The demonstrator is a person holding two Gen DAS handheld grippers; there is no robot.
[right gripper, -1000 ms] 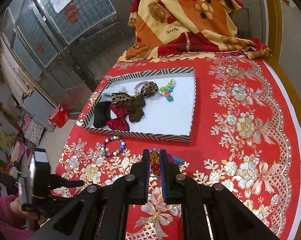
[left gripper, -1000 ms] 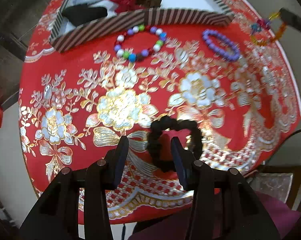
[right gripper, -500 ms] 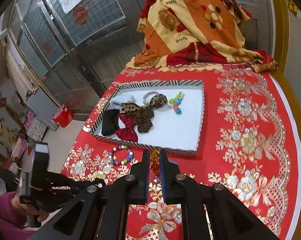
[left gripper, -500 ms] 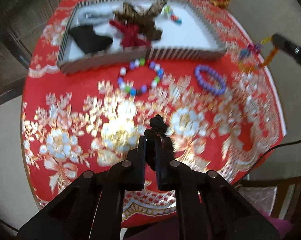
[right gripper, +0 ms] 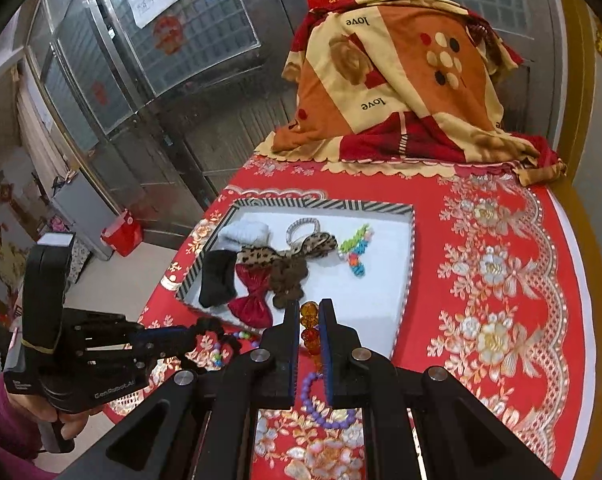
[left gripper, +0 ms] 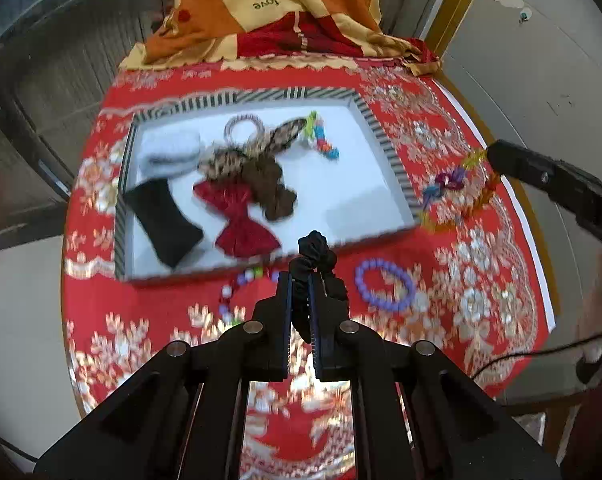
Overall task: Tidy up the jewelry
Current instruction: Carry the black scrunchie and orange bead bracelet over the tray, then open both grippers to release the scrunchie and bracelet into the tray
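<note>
Scrunchie point(left gripper: 316, 258), black and ruffled, is pinched between the closed fingers of the left gripper point(left gripper: 301, 296) and is held clear of the red tablecloth point(left gripper: 481, 312), just short of the near rim of the striped tray point(left gripper: 385, 148). Its loop is squeezed flat, so the long axis runs along the fingers, with the free bulge pointing away toward the tray and the rest drooping to the right of the fingers. The amber bead bracelet point(right gripper: 310, 326) is likewise clamped in the right gripper point(right gripper: 310, 332), hanging with its long axis roughly vertical in the right wrist view; in the left wrist view it dangles to the right of the tray's right wall.

The step in hand is judged to be the carry of both pieces to the tray, where a black pouch point(left gripper: 163, 220), a red bow point(left gripper: 243, 220), a brown bow point(left gripper: 261, 176) and a coloured bead piece point(left gripper: 321, 138) are already laid. The next move is thought to call for the scrunchie to be taken past the near rim, over the bare white floor right of the bows, and let go there. A purple bead bracelet point(left gripper: 385, 286) and a multicoloured one point(left gripper: 237, 288), partly hidden behind the fingers, lie on the cloth near the tray.
</note>
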